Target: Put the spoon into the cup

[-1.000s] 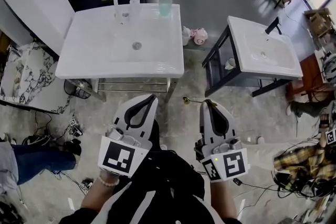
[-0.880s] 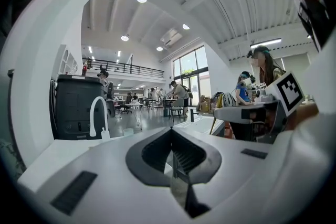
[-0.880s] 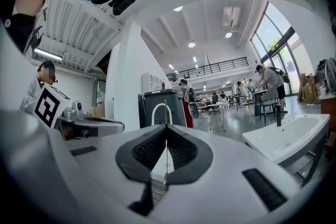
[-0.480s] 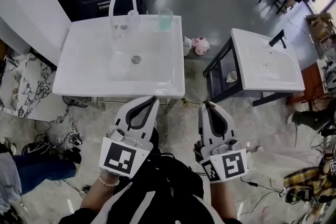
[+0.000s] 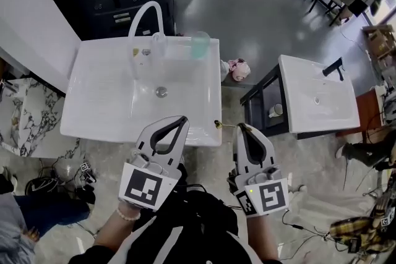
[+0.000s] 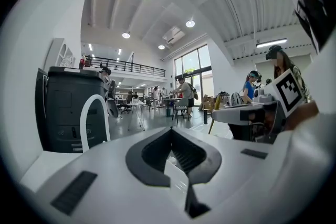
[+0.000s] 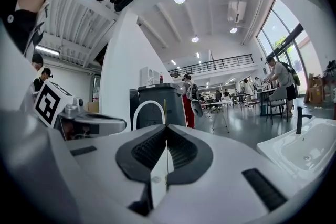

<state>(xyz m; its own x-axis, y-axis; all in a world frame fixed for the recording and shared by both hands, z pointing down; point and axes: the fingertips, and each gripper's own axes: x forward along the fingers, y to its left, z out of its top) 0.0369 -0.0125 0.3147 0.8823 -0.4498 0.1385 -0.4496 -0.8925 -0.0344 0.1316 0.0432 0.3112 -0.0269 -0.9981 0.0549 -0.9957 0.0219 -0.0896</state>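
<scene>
Well, cup [image 5: 199, 44] on sink [image 5: 105, 96] (back rt)

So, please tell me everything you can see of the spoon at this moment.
The spoon is thin and gold-coloured, and it looks like metal. The right tongs are shut on one end of it, and nothing else touches it. In the head view it sticks out sideways to the left of the tips and has a small darker end. It is held in the air, by the front right corner of the white sink. Its bowl is too small to make out.
</scene>
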